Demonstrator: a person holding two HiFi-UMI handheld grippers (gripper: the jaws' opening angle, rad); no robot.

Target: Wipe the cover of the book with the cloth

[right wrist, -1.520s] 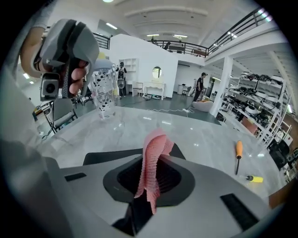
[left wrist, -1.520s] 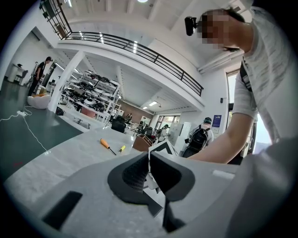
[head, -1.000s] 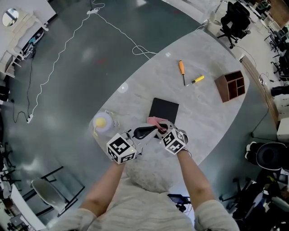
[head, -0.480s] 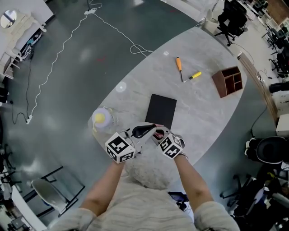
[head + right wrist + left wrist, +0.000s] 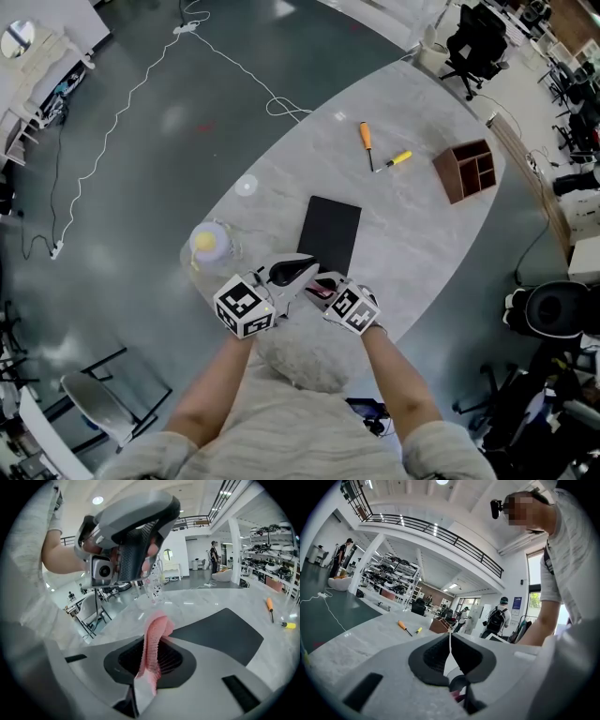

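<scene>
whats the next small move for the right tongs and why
Probably lower the right tongs forward onto the black book: they are shut on the pink cloth, and the cover lies just ahead of them.

**An open white hall with a railed gallery**

A long oval table [image 5: 427, 239] with a pale marbled top stands on a dark, glossy grey-green floor [image 5: 141, 187] that catches soft glints of light. A white cable [image 5: 122, 111] snakes over the floor at the far left. Black office chairs [image 5: 475, 39] stand by the far right end of the table, and a pale chair [image 5: 89, 398] on a dark frame stands near left. Walls and ceiling are white. A gallery with a dark railing [image 5: 436, 529] runs high along the far wall above a white column [image 5: 365, 558], under a round ceiling lamp [image 5: 442, 482]. Loaded shelving racks [image 5: 391, 576] stand below the gallery. A tall window [image 5: 533, 583] at the right lets in daylight.
</scene>
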